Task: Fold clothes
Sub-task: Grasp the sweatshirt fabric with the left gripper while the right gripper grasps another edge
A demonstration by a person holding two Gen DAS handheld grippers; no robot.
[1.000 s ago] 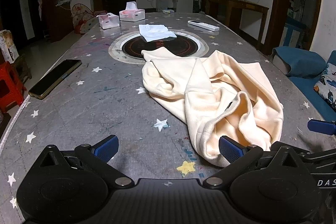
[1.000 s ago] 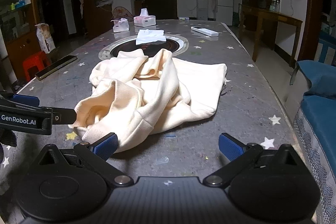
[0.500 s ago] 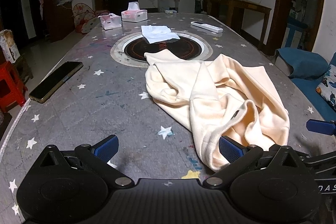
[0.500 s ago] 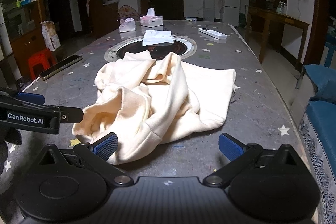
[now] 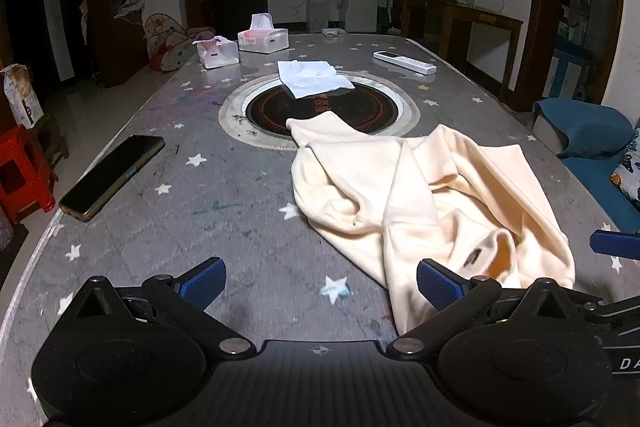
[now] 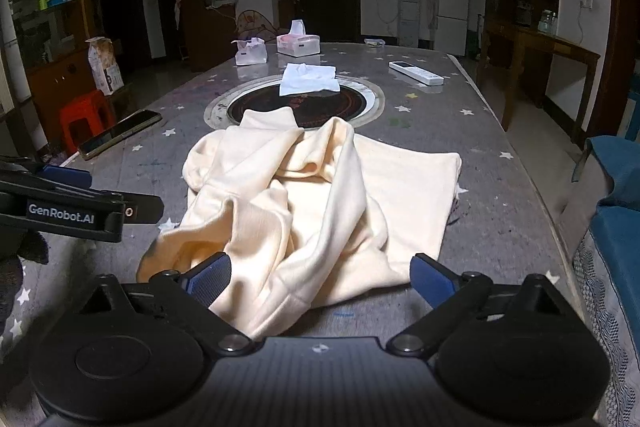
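The crumpled cream fleece sweatshirt (image 6: 304, 203) lies bunched on the grey star-patterned table (image 5: 224, 211), near edge, just this side of the round black hotplate (image 5: 320, 105). My left tongs (image 5: 320, 281) hang open over bare tabletop, to its left. My right tongs (image 6: 320, 277) are wide but closing, near hem between the jaws, nothing pinched yet; I judge I want that edge for spreading it flat.

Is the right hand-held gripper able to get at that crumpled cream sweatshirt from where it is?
Probably yes: the right hand-held gripper has its jaws wide and just starting to close, nothing gripped, and the crumpled cream sweatshirt has its near hem right before them, nothing between.
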